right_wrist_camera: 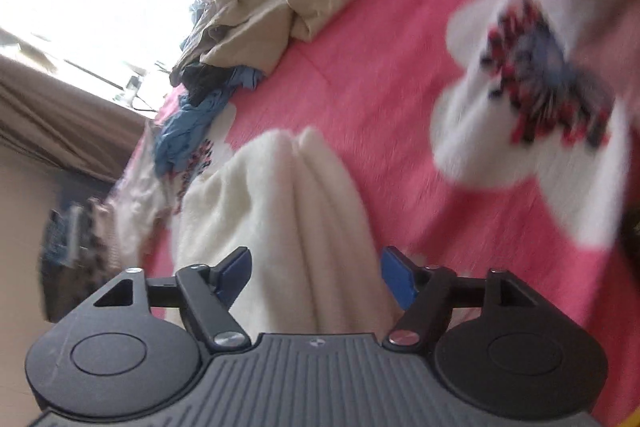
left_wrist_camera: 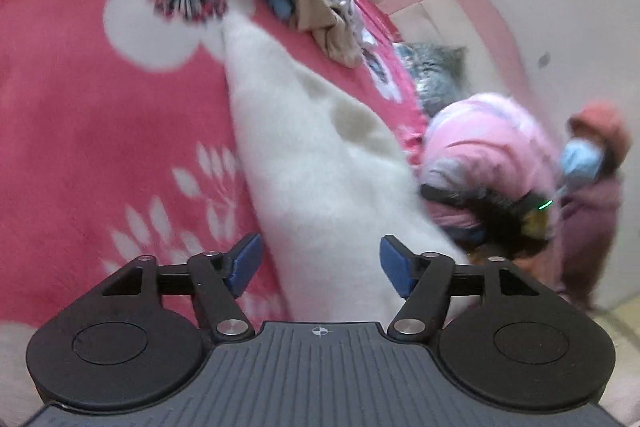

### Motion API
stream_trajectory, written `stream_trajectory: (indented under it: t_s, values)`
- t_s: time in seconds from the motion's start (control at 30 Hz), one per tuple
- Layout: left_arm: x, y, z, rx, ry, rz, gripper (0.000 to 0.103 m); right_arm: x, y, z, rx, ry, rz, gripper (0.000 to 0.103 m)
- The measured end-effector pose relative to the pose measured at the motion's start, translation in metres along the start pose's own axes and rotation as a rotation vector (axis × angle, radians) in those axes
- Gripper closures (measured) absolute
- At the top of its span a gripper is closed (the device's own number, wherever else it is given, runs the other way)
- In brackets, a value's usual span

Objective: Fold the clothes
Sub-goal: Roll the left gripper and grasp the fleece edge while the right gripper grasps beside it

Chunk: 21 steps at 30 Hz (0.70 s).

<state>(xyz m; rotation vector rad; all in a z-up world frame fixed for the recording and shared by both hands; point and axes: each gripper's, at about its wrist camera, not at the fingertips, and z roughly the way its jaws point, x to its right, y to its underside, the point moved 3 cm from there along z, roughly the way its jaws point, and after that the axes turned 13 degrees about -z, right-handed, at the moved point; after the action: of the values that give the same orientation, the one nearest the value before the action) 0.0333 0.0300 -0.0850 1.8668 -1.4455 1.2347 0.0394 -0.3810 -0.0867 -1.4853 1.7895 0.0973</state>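
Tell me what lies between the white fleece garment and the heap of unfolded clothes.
Only bare pink blanket separates the white fleece garment from the heap of unfolded clothes, clearest in the right wrist view.

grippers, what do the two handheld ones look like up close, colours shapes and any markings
The left gripper and right gripper look alike: two blue rectangular finger pads on black linkage arms with silver pivot screws, round black discs on either side, and a dark grey ribbed housing bearing a small white crosshair mark at its front edge. No cables, hands or sleeves are visible.
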Motion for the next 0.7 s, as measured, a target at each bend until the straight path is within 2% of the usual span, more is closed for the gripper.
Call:
stream_trajectory:
  t_s: [0.1, 0.3, 0.5, 0.6, 0.63, 0.7]
  values:
    - [-0.009, -0.002, 0.01, -0.037, 0.067, -0.081, 0.031, 0.008, 0.003, 0.016, -0.024, -0.056, 0.049, 0.021]
    - [-0.016, -0.015, 0.035, -0.071, 0.085, -0.134, 0.027, 0.016, -0.008, 0.036, -0.032, -0.133, 0.082, 0.017]
    - [-0.018, -0.025, 0.048, -0.11, 0.094, -0.151, 0.023, 0.022, -0.032, 0.057, -0.015, -0.195, 0.084, 0.017]
    - [-0.022, -0.027, 0.054, -0.124, 0.1, -0.157, 0.023, 0.028, -0.04, 0.069, -0.016, -0.264, 0.102, 0.01]
    - [-0.022, -0.027, 0.056, -0.127, 0.1, -0.154, 0.023, 0.028, -0.041, 0.071, -0.022, -0.291, 0.098, 0.005]
    - [-0.02, -0.025, 0.059, -0.13, 0.101, -0.133, 0.017, 0.024, -0.039, 0.072, -0.046, -0.31, 0.053, 0.004]
